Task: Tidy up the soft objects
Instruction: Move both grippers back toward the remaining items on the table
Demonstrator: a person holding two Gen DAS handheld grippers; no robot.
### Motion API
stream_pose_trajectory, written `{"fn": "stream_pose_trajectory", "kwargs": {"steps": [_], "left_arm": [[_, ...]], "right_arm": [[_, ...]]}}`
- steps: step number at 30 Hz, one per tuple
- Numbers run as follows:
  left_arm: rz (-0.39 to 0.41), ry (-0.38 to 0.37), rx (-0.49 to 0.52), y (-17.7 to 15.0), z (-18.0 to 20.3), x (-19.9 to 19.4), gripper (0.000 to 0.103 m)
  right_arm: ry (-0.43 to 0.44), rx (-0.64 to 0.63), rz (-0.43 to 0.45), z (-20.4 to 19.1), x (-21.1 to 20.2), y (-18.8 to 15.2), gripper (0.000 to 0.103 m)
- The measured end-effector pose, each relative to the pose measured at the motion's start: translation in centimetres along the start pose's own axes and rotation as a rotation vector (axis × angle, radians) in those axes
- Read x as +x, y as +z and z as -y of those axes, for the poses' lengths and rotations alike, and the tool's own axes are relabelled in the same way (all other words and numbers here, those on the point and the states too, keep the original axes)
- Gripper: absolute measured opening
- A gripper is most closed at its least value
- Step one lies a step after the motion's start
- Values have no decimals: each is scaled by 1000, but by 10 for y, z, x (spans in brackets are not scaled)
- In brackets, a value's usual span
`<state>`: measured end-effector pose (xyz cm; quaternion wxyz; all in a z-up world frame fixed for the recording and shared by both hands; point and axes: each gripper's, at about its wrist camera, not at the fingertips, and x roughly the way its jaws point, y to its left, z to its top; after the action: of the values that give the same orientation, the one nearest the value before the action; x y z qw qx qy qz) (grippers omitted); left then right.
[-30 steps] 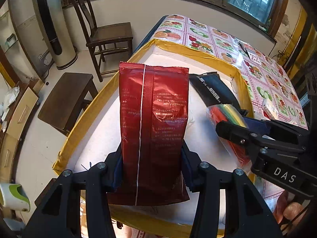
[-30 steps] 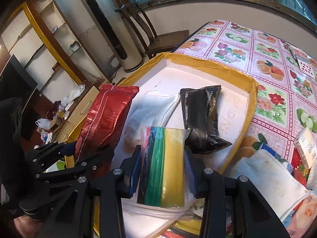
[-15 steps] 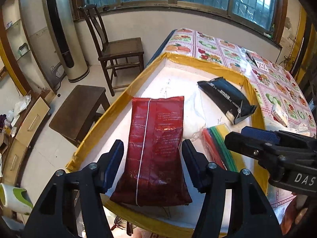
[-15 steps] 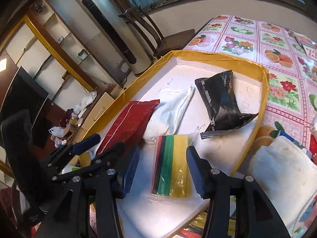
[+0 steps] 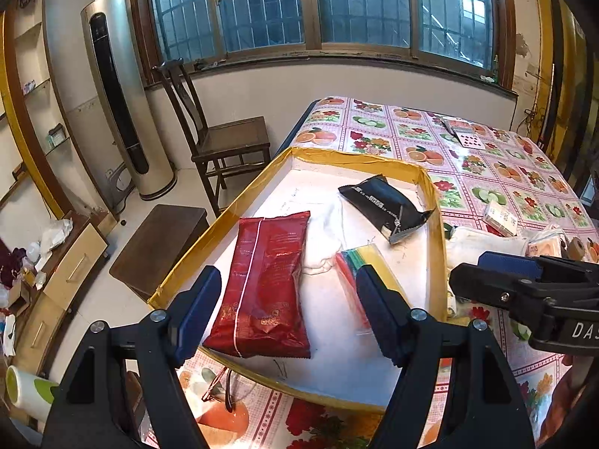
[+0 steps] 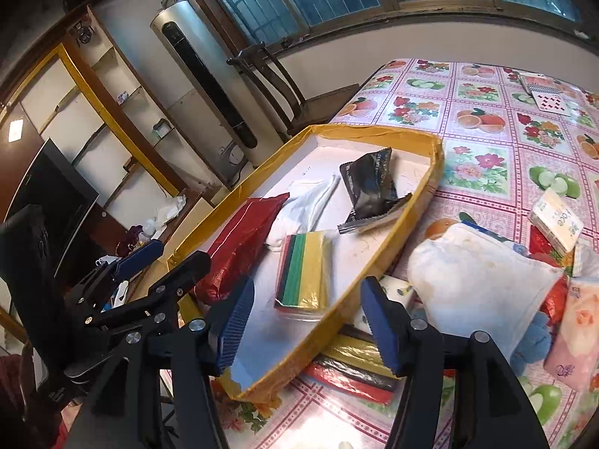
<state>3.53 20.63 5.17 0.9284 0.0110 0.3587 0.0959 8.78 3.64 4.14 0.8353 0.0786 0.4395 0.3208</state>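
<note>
Left gripper [image 5: 288, 312]: it is held wide open and empty, low over the near edge of the tray. Nothing is pinched between its blue pads [image 5: 194, 310]. It is likely kept open this way because the red bag is already put down.

Tray [image 5: 187, 273]: a flat white tray with a yellow rim is set on the flowered tablecloth [image 5: 486, 172]. The soft things are gathered inside it, so it seems to be used as the tidy place.

Red bag [image 5: 264, 284]: it is laid flat in the tray, on the left side, close to the yellow rim. Its long side is pointed from the near edge toward the window. Its white seam is run the same way.

White cloth [image 5: 329, 224]: it is bunched up in the middle, just beside the red bag.

Striped pack [image 6: 305, 271]: it is laid flat beside the cloth, with its stripes pointed away toward the window too. The two bags are lined up nearly side by side, which looks neat.

Black bag [image 5: 385, 202]: it is placed at the far right, turned slantwise, with one end leaned on the rim.

Right gripper [image 6: 305, 323]: it is held open and empty too, above the near corner of the tray.

Pile outside [image 6: 475, 280]: a white pillow and more soft things are left on the cloth to the right, not yet sorted.
</note>
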Motion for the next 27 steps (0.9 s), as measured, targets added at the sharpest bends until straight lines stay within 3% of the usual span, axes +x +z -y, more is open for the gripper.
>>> {"fn": "stream_pose_trajectory", "kwargs": {"steps": [11,13,20,27], "left_arm": [[69,-50,60,-6,53,-38,75],[77,-55,65,-7,63,-42,75],[81,-87,106,-13,99,-53,77],[17,-185,65,-9,119,-53,77]], "right_arm": [[-85,30,126,44,-87,-45,91],[-114,40,148,55,-103,-55,103],[-194,47,202,89,-154,-82,103],[-288,78,219,130,-189,-102,103]]}}
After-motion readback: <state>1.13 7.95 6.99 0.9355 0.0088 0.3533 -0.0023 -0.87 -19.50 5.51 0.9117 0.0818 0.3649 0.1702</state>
